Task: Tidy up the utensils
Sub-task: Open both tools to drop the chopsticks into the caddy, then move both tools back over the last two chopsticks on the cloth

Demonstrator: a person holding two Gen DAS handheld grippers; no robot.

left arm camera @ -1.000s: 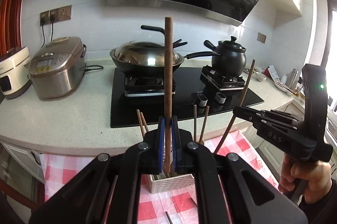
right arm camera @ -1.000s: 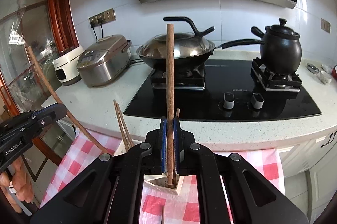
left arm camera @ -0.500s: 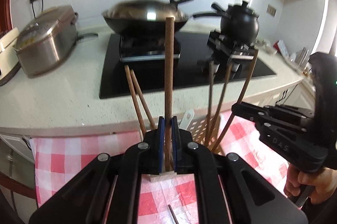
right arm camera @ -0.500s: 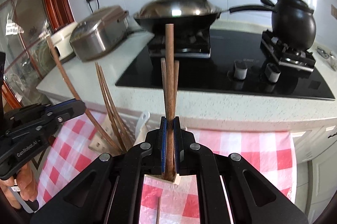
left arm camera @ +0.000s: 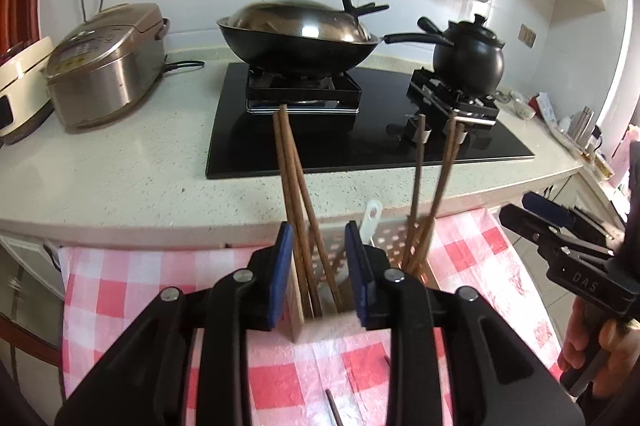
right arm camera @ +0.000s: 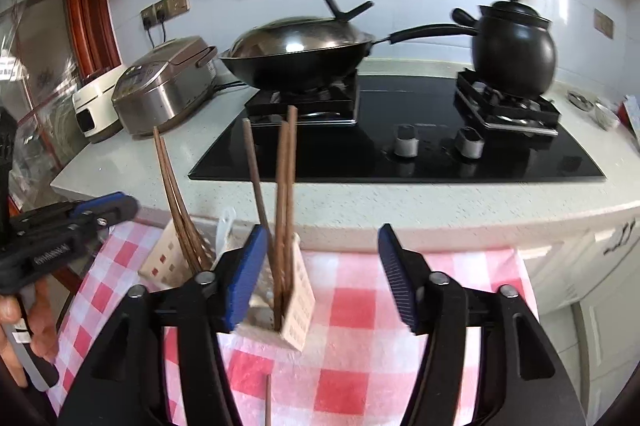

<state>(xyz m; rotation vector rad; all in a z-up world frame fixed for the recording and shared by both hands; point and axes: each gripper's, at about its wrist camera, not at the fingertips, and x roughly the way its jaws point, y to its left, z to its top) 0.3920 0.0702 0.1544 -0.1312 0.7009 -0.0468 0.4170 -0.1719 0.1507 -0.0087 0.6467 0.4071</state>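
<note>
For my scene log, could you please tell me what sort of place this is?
A home kitchen, most likely: a lidded black wok on a black glass gas hob, beside a steel rice cooker.

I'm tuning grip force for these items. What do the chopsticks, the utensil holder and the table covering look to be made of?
The chopsticks look like wood: matte reddish-brown with no gloss. The utensil holder appears to be cream molded plastic, going by its regular grid of punched holes. The red-and-white checked table covering looks like thin plastic sheeting, since it shows a faint sheen and fine wrinkles, though coated cloth is possible.
</note>
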